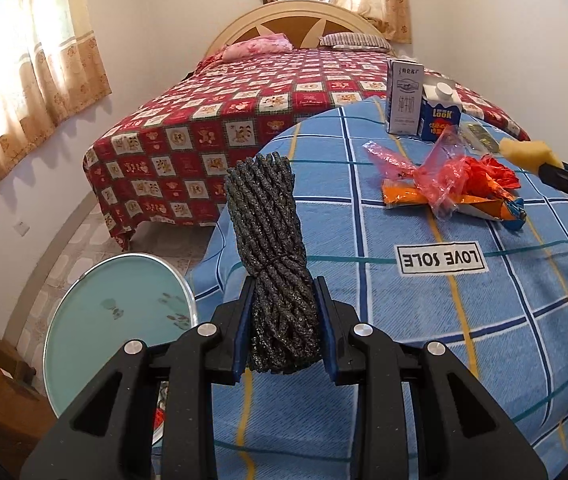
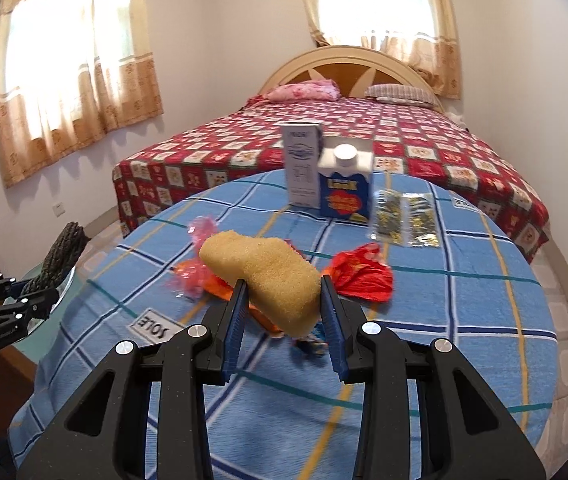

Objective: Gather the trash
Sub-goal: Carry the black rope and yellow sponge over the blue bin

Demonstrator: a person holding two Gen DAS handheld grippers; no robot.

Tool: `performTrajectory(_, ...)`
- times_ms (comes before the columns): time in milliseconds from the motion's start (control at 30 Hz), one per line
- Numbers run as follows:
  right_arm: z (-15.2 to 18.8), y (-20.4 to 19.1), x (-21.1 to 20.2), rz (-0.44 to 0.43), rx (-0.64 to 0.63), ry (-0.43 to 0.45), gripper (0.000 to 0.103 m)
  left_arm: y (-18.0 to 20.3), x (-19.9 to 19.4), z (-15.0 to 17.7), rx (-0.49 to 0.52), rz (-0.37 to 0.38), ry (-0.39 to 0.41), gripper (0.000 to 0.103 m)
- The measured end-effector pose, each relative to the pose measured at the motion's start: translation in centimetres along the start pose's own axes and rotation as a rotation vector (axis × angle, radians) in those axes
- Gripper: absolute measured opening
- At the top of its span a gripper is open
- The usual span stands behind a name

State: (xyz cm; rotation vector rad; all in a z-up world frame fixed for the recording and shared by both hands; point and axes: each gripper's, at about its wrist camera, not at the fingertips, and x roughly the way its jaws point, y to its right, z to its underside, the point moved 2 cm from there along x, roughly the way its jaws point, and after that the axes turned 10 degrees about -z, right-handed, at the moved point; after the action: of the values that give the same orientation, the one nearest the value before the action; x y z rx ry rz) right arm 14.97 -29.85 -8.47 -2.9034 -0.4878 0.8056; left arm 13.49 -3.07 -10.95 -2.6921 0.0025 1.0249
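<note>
Both your grippers are loaded, over the blue plaid tablecloth (image 1: 423,320).
Your left gripper (image 1: 284,320) is clamped on a dark, glittery rope bundle (image 1: 272,248), standing upright at the table's left edge; your right gripper (image 2: 282,312) pinches a porous yellow sponge (image 2: 264,276). Beyond: crumpled pink bag (image 1: 431,172), orange wrappers (image 1: 479,200), red wrapper (image 2: 359,272), foil packets (image 2: 403,216), then two cartons (image 2: 327,176) at the far edge.

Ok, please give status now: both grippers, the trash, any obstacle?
Left gripper shut on rope bundle. Right gripper shut on sponge. Wrappers and two cartons still on table. Nothing in the way.
</note>
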Motion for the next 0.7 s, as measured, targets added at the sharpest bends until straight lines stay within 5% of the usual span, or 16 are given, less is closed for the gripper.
performTrajectory(700, 0.8, -7.6, 2.0, -0.137, -0.100, -0.035, 0.036, -3.9, -1.1, 2.1, -0.017, -0.058, -0.013, 0.029)
